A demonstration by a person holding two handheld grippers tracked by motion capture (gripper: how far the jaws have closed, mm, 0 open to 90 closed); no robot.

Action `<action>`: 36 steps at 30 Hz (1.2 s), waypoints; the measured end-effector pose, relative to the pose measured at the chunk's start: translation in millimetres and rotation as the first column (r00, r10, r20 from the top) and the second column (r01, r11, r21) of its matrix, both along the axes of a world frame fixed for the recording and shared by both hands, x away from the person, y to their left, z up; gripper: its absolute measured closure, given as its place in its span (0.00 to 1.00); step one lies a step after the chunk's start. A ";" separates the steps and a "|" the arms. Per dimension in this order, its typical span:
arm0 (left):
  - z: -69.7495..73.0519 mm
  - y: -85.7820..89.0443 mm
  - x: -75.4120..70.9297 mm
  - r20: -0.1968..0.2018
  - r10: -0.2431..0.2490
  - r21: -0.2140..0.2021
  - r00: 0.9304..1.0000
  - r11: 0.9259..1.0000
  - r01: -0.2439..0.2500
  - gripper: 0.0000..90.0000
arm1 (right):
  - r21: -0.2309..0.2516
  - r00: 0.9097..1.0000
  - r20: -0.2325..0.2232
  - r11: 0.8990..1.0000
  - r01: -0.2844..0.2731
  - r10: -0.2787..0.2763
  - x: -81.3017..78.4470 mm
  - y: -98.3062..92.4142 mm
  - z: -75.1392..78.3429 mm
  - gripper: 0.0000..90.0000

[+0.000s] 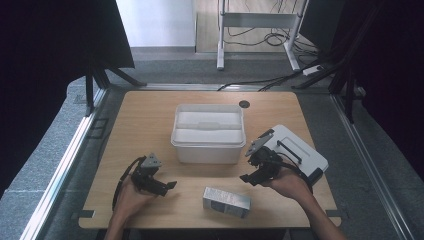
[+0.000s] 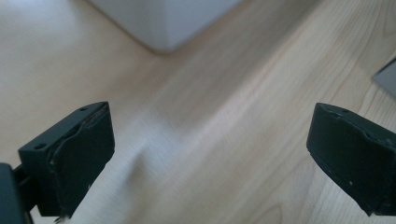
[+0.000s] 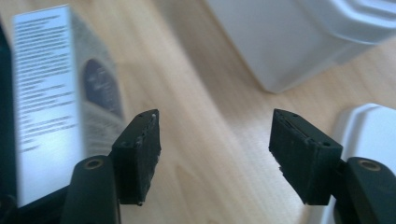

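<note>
Small rectangular cardboard box (image 1: 226, 201), grey-white with printed text, lies flat on the light wooden worktop (image 1: 150, 115) near the front edge, between the 2 hands and closer to the right one. In the right gripper view the same box (image 3: 51, 93) sits just left of the jaws, not between them.

Right gripper (image 1: 248, 178), black, held in the person's right hand (image 1: 290, 184), hovers just up and right of the box, apart from it. Jaws spread, bare worktop in the gap.

Left gripper (image 1: 169, 188), in the left hand (image 1: 131, 199), sits well left of the box. Jaws spread wide, nothing between them.

White translucent plastic tub (image 1: 208, 132), open-topped, stands mid-worktop behind the box. White flat lid with a dark handle (image 1: 296, 150) lies at the right edge, behind the right gripper.
</note>
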State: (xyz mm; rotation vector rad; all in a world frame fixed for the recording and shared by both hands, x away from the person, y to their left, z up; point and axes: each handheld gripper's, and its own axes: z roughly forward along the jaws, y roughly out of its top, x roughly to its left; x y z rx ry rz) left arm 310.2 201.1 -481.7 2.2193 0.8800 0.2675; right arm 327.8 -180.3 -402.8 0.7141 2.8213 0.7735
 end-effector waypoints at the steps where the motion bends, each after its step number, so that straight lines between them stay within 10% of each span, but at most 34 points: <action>1: 10.9 -0.1 7.3 0.008 -0.015 -0.004 1.000 1.000 0.015 0.01 | 0.017 0.999 0.016 0.999 0.033 -0.033 5.9 -3.7 -2.3 0.29; 13: 52.3 -14.8 54.4 0.000 -0.131 0.054 0.991 0.990 0.131 0.02 | 0.135 0.992 0.063 0.985 0.103 -0.113 46.6 -3.3 -22.1 0.03; 20: 52.1 -27.7 73.0 -0.025 -0.171 0.076 0.985 0.982 0.172 0.02 | 0.186 0.992 0.074 0.979 0.087 -0.102 62.4 7.6 -33.6 0.03; 36: 54.0 -35.9 51.8 -0.029 -0.205 0.082 0.978 0.975 0.207 0.00 | 0.241 0.995 0.076 0.970 0.046 -0.066 48.5 1.4 -32.0 0.11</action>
